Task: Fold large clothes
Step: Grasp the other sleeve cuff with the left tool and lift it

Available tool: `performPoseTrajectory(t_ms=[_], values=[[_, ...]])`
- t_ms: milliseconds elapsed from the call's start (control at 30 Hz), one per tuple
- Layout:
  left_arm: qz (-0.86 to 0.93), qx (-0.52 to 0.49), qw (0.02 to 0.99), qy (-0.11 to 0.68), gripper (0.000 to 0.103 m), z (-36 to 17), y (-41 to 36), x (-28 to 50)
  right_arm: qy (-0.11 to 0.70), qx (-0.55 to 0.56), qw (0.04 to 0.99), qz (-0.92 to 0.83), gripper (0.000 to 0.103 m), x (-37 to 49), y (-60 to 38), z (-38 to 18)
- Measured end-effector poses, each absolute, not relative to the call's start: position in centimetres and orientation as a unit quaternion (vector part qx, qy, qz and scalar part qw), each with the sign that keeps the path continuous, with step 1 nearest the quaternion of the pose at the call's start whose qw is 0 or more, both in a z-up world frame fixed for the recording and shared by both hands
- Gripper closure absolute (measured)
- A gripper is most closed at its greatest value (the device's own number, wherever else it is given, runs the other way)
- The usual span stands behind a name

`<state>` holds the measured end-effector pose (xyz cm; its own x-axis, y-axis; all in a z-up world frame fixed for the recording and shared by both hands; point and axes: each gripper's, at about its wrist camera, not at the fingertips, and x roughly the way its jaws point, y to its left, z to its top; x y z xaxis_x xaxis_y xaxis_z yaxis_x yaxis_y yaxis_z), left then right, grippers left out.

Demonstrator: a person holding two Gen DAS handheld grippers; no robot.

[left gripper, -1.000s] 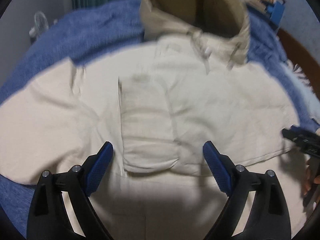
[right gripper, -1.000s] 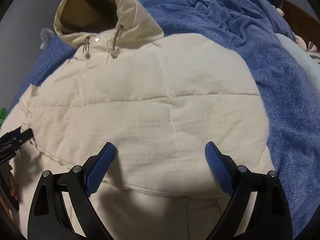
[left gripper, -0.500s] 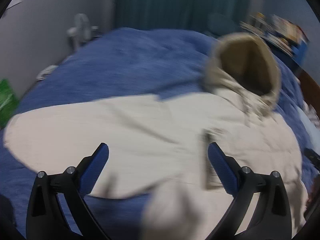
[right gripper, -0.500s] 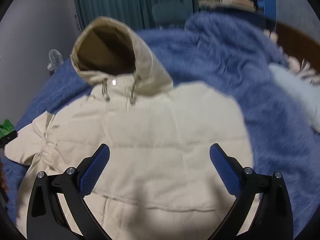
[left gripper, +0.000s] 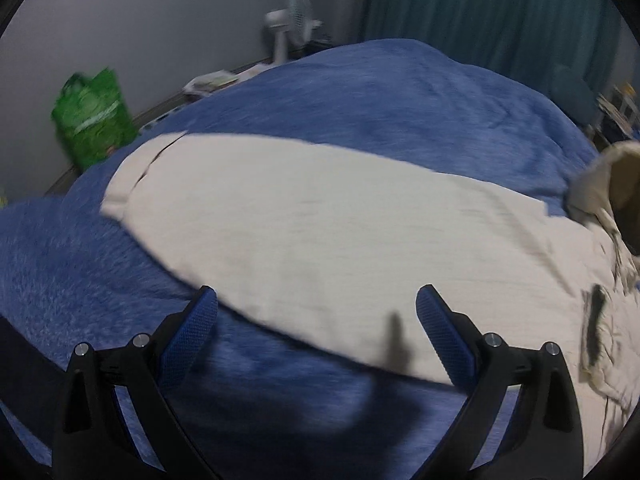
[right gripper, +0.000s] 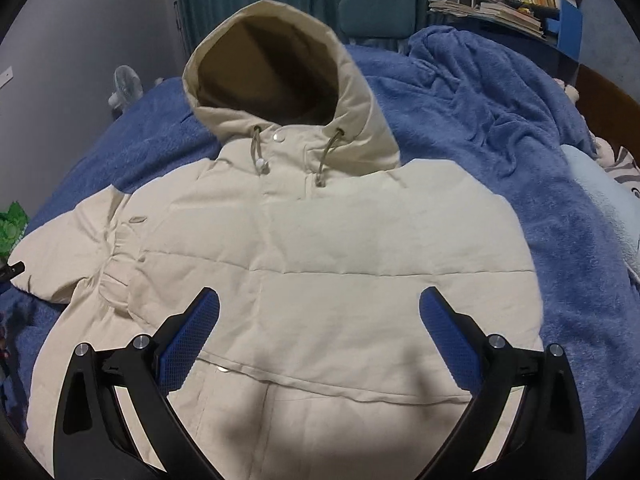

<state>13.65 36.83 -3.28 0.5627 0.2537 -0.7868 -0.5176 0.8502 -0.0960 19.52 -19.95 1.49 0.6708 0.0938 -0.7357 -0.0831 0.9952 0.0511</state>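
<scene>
Lying spread on the blue blanket (right gripper: 500, 128), the cream jacket (right gripper: 320, 248) fronts both empty, wide-apart tools, fan (left gripper: 294, 24) beyond.

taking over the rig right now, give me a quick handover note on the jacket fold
Left tool: open, empty, above the outstretched sleeve.
Right tool: open, empty, above the jacket's chest.
Things: the cream hooded jacket lies front up on the blue blanket, hood at the far end.
Done: the sleeve on the right tool's side looks folded in; that edge is straight, though I can't see the sleeve itself.
Left: probably fold this outstretched sleeve in, then fold the body and hood.
</scene>
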Motion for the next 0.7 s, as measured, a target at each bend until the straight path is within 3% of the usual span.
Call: performPoseTrajectory(t_ms=[300,700], values=[[0.257,-0.151,0.862,0.41,0.008,-5.6,39.2,12.9,0.41,0.006,0.91,0.056,0.007,19.8,-19.8,0.5],[0.245,-0.235,0.857,0.388,0.01,-7.5,43.3,11.8,0.423,0.014,0.905,0.038,0.006,20.6,-21.3,-0.9]])
